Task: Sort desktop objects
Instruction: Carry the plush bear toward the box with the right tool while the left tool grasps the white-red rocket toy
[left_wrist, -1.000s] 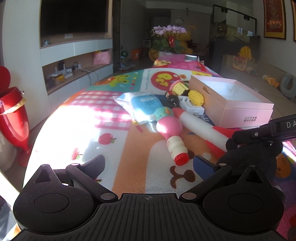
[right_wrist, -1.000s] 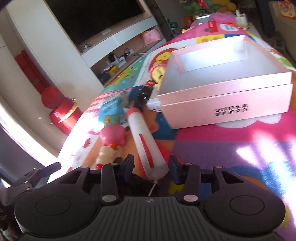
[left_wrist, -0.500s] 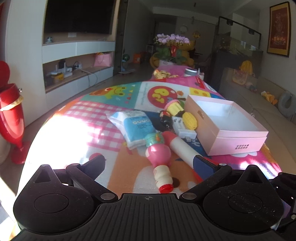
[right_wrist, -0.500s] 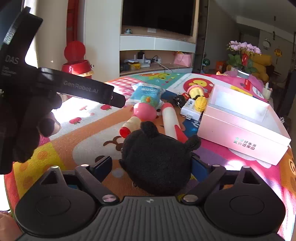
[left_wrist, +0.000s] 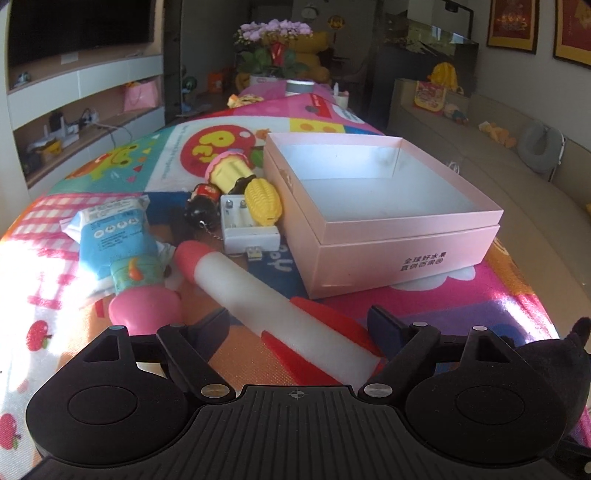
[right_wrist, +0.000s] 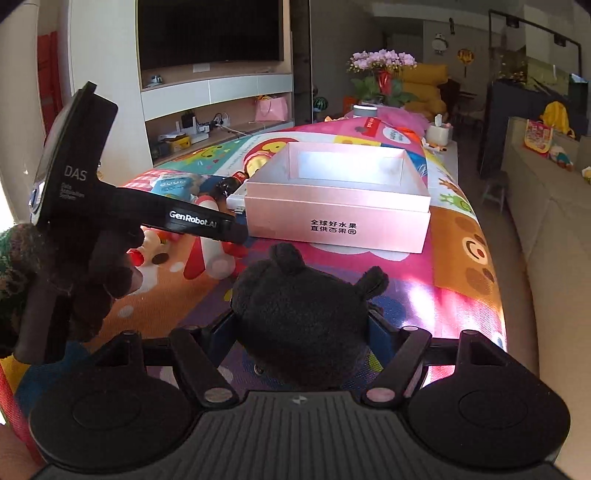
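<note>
Two pick-ups in a desktop sort are shown, each at a different stage. The right gripper (right_wrist: 301, 328) is closed on a black plush toy with small round ears (right_wrist: 303, 306), whose body fills the gap between the jaws; it is held above the colourful cartoon-print table cover (right_wrist: 458, 258), short of the box. The left gripper (left_wrist: 299, 325) is set astride a white foam rocket with a red nose and red fins (left_wrist: 273, 302). Its jaws have just been closing, yet a gap is seen on either side of the tube, so no grip is judged to be made. The open pink cardboard box with a white interior (left_wrist: 402, 254) is seen to hold nothing. Beside its left wall lie a yellow toy corn cob (left_wrist: 264, 203) and a white battery charger (left_wrist: 245, 225); a pale blue tissue packet (left_wrist: 110, 229) lies well apart. Next, carriage of the plush toy over the box rim and release inside are called for; for the rocket, a firm closure on its tube before lifting is judged necessary.
</note>
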